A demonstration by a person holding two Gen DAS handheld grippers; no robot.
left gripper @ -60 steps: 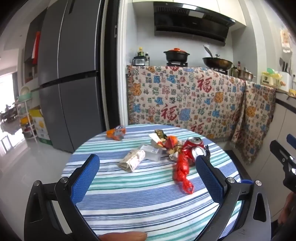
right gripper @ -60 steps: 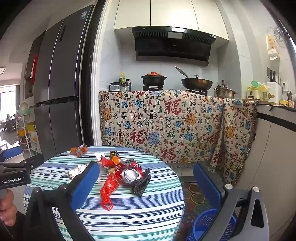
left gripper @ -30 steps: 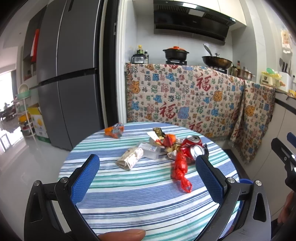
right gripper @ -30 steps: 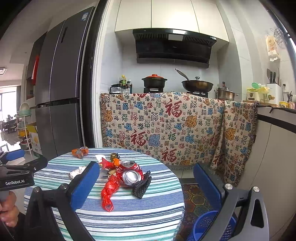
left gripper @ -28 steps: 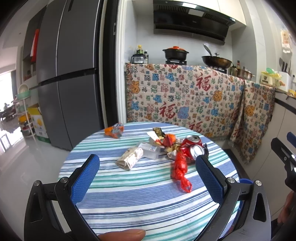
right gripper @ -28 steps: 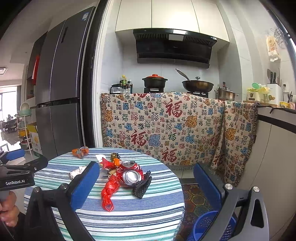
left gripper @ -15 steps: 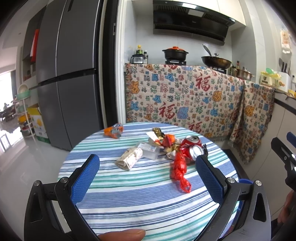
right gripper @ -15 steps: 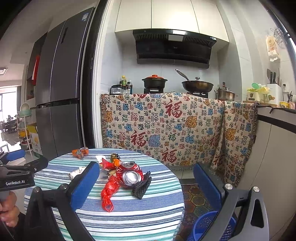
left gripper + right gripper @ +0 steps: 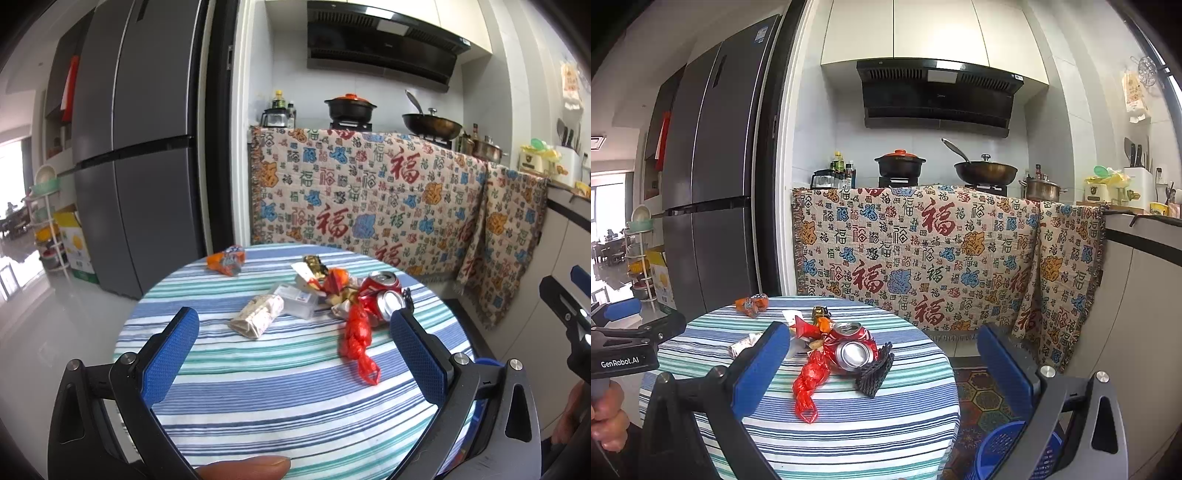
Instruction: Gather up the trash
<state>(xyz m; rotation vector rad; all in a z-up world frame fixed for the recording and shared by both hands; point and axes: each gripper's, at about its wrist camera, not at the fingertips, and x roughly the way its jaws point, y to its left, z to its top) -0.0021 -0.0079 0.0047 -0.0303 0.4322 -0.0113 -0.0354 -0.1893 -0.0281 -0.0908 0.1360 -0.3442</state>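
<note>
Trash lies on a round table with a striped cloth (image 9: 258, 387): a crushed red can (image 9: 380, 295), a red plastic bag (image 9: 356, 339), a crumpled paper wrapper (image 9: 256, 314), a clear plastic box (image 9: 295, 297), an orange packet (image 9: 226, 260) and small wrappers (image 9: 321, 273). The right wrist view shows the can (image 9: 849, 349), the red bag (image 9: 809, 380) and a black mesh piece (image 9: 875, 369). My left gripper (image 9: 293, 328) is open and empty, above the near edge of the table. My right gripper (image 9: 882, 343) is open and empty, right of the table.
A blue basket (image 9: 1001, 454) stands on the floor right of the table. A grey fridge (image 9: 140, 147) is at the back left. A counter draped in patterned cloth (image 9: 369, 206) with pots is behind the table.
Both grippers have drawn back and risen slightly over two seconds; the table sits a little lower in view. Nothing was taken hold of.
</note>
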